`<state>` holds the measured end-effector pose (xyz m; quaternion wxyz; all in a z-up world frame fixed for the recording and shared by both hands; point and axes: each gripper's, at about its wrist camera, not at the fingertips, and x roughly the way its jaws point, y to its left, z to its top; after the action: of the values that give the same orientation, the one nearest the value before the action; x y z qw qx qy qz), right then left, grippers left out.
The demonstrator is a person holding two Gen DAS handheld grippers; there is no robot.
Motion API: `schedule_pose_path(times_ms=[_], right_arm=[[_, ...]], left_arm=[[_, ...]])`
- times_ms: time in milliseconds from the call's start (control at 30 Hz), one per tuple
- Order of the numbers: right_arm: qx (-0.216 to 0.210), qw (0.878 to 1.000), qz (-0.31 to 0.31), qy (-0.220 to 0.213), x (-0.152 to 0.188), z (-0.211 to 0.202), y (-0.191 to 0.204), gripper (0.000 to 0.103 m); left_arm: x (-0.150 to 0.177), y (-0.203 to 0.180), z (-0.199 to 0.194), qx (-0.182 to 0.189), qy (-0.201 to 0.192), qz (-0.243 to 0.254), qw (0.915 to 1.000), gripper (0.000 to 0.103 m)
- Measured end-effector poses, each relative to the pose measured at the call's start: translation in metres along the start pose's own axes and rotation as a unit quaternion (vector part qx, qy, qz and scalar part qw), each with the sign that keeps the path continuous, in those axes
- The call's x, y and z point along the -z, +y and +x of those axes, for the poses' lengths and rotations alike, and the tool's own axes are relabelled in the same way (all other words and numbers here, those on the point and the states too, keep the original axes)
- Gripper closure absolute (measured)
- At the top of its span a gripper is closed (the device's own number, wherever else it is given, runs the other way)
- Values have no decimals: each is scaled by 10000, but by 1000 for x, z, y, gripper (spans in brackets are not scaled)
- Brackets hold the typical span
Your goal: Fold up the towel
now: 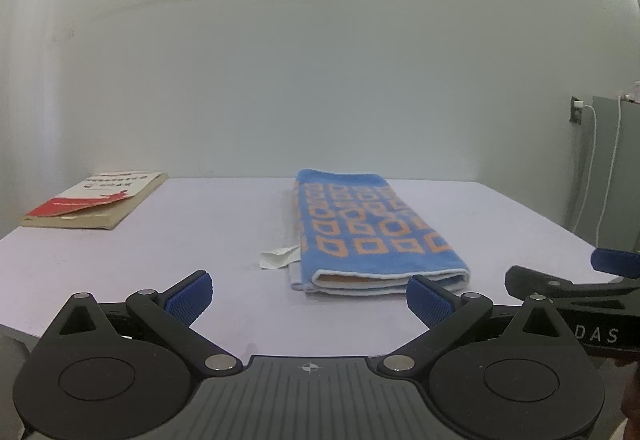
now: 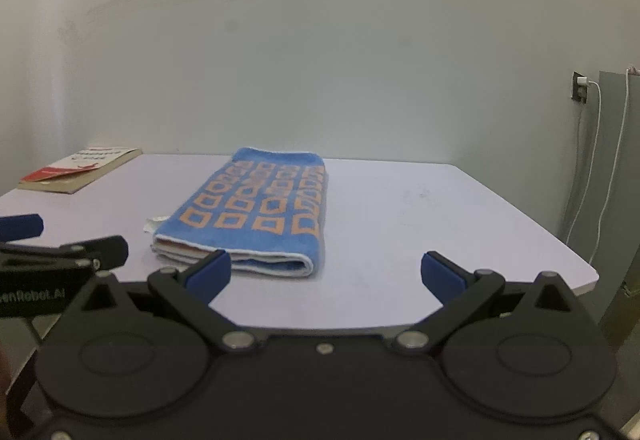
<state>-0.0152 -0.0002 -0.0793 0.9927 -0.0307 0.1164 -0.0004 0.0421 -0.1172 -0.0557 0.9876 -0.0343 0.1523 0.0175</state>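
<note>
We see the towel (image 1: pixel 372 236) centre frame in left wrist view, lying on the table (image 1: pixel 192 240), already in a neat multi-layer stack w/ a white tag poking out its left side. Left gripper (image 1: pixel 309 299) is spread wide, nothing in it; right gripper (image 2: pixel 325 274) same, wide apart & empty, both hanging near the table's front edge. Book (image 1: pixel 96 200) sits upper left. We judge folding looks done or nearly; next move, if any, needs a pinch on the near edge.

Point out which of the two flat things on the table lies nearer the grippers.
The folded blue and orange towel. It lies mid-table, close in front of both open grippers, left and right. The book sits at the far left corner.
</note>
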Motion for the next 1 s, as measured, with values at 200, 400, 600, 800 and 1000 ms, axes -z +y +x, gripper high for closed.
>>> schedule_pose_path(times_ms=[200,400,600,800,1000], right_arm=[[-40,10000,-32,42,2,3,2,0],[-27,10000,-16,45,2,2,1,0],[-66,10000,-13,36,2,0,0,0],[-98,9999,-11,20,1,-2,-1,0],[-102,9999,0,18,0,-1,-2,0]], left_arm=[[-1,1,1,-51,-26,12,10000,0],[-1,1,3,-42,6,36,10000,0],[-1,0,3,-95,-50,96,9999,0],[-1,1,4,-81,-13,85,9999,0],[-1,2,5,-86,-28,65,9999,0]])
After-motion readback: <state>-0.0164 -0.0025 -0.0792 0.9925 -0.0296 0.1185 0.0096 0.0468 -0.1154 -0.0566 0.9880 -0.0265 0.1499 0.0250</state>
